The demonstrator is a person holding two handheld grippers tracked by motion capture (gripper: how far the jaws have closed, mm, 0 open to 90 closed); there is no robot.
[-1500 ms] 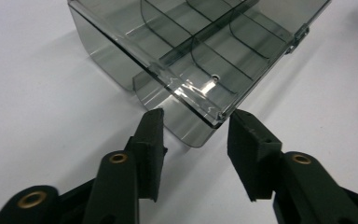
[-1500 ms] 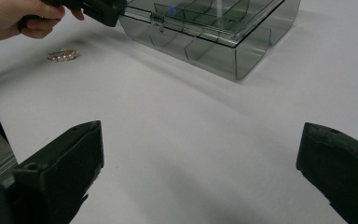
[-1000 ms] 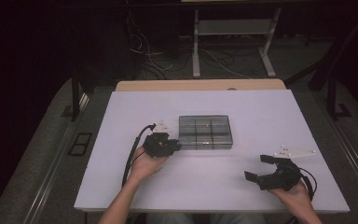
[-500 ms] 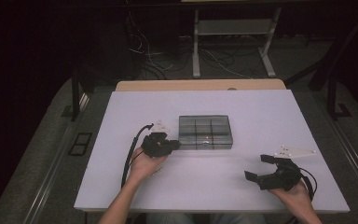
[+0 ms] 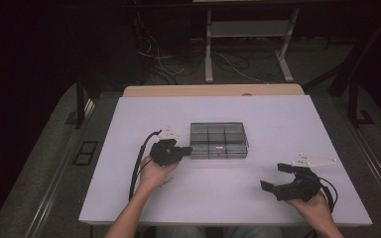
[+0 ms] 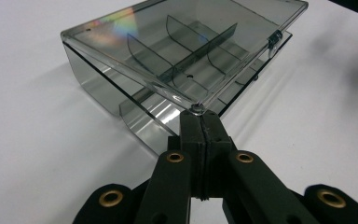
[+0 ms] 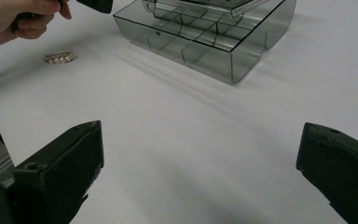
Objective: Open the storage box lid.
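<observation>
Box (image 5: 219, 140) sits mid-table, long axis left-right across the table (image 5: 278, 119), lid tilted up a little off the base on my left side. My left gripper (image 6: 200, 122) is at the box's left end, jaws pressed together at the lid's corner edge; looks like they pinch the lid lip, hard to be sure. My right gripper (image 5: 283, 177) is well apart near the front right, jaws spread wide, nothing between them. Small ring-like thing (image 7: 59, 57) lies on the table by my left hand (image 5: 154, 173). Open white tabletop on all sides of the box, wide room behind and to the right. Dark room, cables and a metal stand (image 5: 248, 44) on the floor beyond
</observation>
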